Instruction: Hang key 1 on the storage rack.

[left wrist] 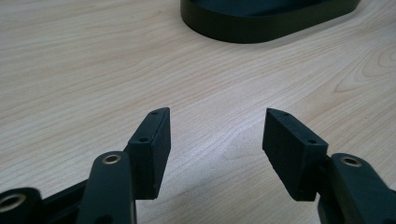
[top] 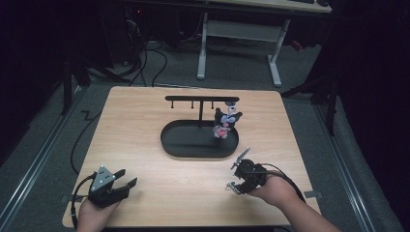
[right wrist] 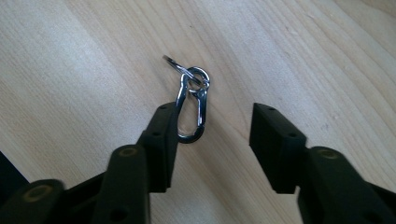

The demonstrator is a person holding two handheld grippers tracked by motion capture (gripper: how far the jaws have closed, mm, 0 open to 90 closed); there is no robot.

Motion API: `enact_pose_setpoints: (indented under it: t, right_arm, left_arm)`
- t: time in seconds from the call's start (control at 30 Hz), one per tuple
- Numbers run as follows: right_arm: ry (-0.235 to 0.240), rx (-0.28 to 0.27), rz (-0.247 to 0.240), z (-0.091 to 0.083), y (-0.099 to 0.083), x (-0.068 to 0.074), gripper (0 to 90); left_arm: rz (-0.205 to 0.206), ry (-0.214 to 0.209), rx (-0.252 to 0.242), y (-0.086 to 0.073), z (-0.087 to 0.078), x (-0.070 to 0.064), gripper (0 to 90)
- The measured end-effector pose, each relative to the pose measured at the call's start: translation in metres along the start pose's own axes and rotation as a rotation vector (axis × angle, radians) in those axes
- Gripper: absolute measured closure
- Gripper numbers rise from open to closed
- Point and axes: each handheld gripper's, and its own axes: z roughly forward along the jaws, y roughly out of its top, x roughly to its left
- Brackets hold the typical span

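Your stand's tray is cut off by the top edge in the left gripper view, so what stands on it is out of frame. In the high view the clip by your right gripper is too small to make out, and the toy's details blur together.

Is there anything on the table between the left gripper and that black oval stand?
No. In the left gripper view, bare wooden table lies between the open left gripper and the black stand.
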Motion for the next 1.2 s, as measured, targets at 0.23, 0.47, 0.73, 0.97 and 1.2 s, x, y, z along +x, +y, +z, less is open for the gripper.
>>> enact_pose_setpoints:
  t: [0.23,0.47,0.73,0.97,1.2]
  right_arm:
    - [0.005,0.060,-0.054,0.005,0.009,-0.001,52.9]
    - [0.011,0.084,-0.124,0.014,0.017,-0.003,66.4]
    - [0.018,0.077,-0.172,0.018,0.020,0.000,81.0]
    - [0.035,0.067,-0.182,0.018,0.019,0.003,87.6]
    - [0.052,0.062,-0.170,0.019,0.021,0.005,78.6]
  left_arm:
    - [-0.007,-0.009,0.003,0.000,0.002,0.003,42.7]
    - [0.003,-0.015,0.014,-0.001,0.003,0.001,42.6]
    - [0.002,-0.021,0.024,-0.001,0.004,0.002,42.5]
    - [0.000,-0.026,0.026,-0.001,0.005,0.001,42.5]
    - [0.001,-0.030,0.033,-0.002,0.006,0.002,42.4]
